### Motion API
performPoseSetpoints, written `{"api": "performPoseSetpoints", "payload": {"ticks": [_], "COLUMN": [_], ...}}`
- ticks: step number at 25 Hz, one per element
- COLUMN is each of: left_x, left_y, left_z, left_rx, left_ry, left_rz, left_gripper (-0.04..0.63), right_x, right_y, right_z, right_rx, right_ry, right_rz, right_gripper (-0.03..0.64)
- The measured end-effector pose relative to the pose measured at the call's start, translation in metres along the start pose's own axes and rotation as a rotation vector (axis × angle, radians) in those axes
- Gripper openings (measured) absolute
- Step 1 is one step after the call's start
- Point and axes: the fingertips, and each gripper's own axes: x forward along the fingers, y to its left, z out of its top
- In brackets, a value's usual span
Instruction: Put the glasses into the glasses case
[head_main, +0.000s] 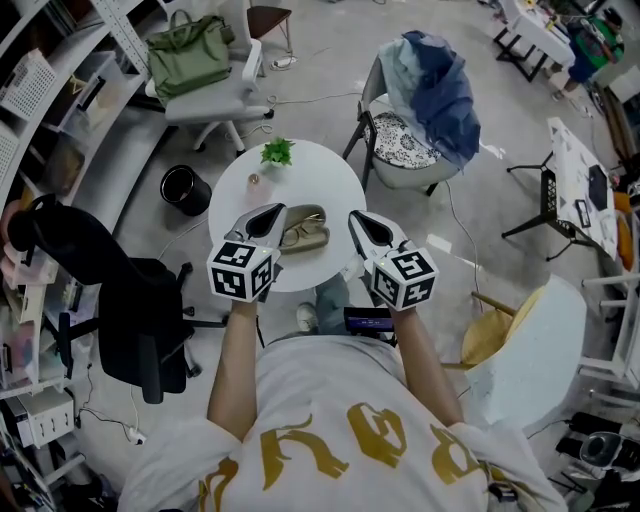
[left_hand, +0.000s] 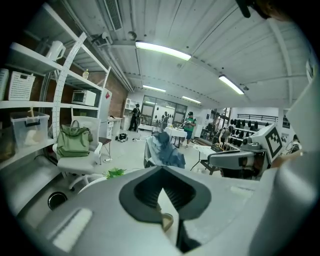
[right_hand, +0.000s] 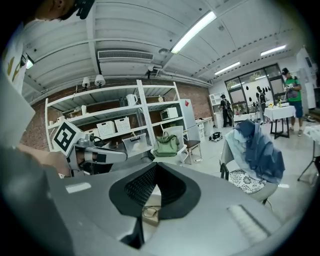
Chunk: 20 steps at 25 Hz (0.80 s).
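Left gripper (head_main: 274, 212) overlaps glasses case (head_main: 308, 213)

Table: round white tabletop (head_main: 330, 185), on the grey floor
Plant: small green leafy sprig (head_main: 277, 152) at the table's far edge
Bag: olive-green fabric handbag (head_main: 188, 52) on a white office chair (head_main: 215, 100)
Bin: round black waste bin (head_main: 184, 188) on the floor, left of the table
Jacket: blue cloth jacket (head_main: 440, 90), draped over a chair beyond the table

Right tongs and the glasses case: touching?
Apart. In the head view, a strip of bare white table separates the right tongs from the open glasses case.
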Motion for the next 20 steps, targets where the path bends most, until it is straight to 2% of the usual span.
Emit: {"api": "performPoseSetpoints", "payload": {"ticks": [20], "left_x": [-0.009], "left_y": [0.021], "left_z": [-0.013], "left_rx": [-0.035], "left_ry": [0.019], "left_rz": [0.023], "left_gripper": [0.0], "right_x": [0.014], "right_y": [0.009], "right_z": [-0.007], "right_rx": [-0.007], "right_ry": [0.04], "right_rz": [0.016], "right_gripper": [0.026]}}
